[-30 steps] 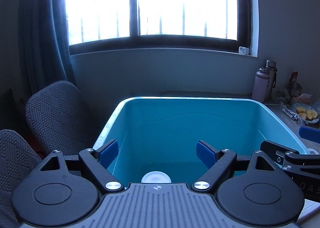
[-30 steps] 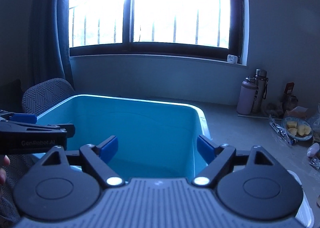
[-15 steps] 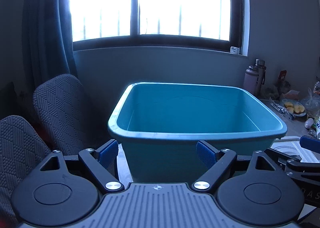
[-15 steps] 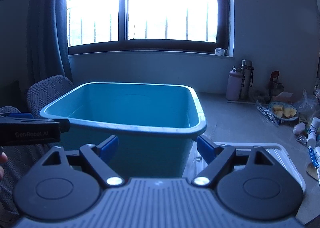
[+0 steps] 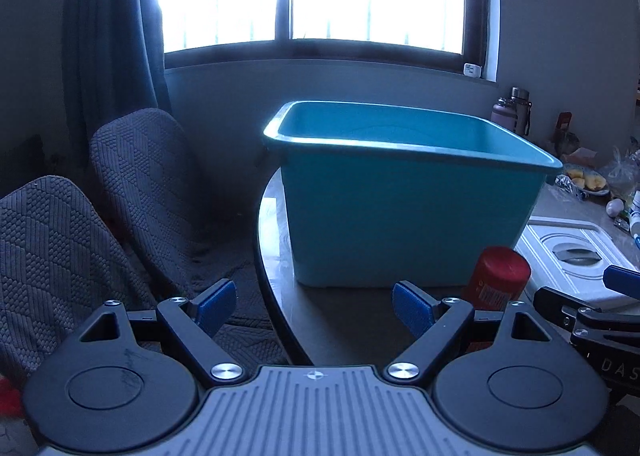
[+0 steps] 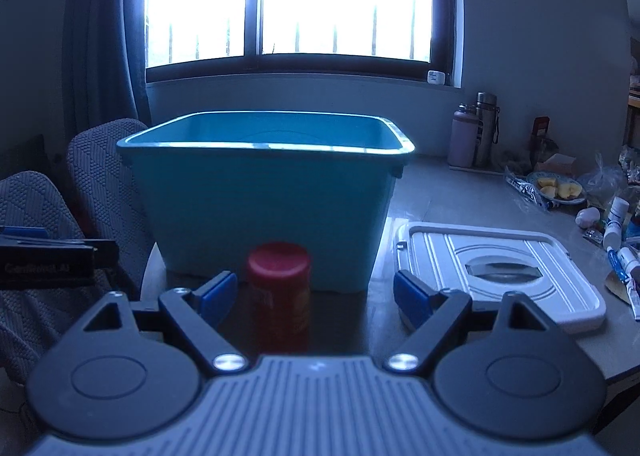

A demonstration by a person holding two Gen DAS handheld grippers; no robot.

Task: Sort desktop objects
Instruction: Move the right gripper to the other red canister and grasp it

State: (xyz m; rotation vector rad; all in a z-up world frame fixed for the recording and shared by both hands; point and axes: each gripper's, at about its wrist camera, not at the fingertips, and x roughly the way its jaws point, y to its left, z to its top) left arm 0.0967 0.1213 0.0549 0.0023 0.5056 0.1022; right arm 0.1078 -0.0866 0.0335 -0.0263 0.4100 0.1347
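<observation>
Pulling back from the teal bin (image 6: 264, 191), both grippers now sit low at the table's near edge; a second ago they were hanging right over its inside, where a white lid lay. Left gripper (image 5: 316, 310) is spread wide, holding nothing. Right gripper (image 6: 312, 298) is spread too, and a red-capped jar (image 6: 279, 292) has come into view standing between its fingers, just in front of the bin. My guess: last drop's done, and that jar is next. The white bin lid (image 6: 496, 268) lies flat beside the bin.
</observation>
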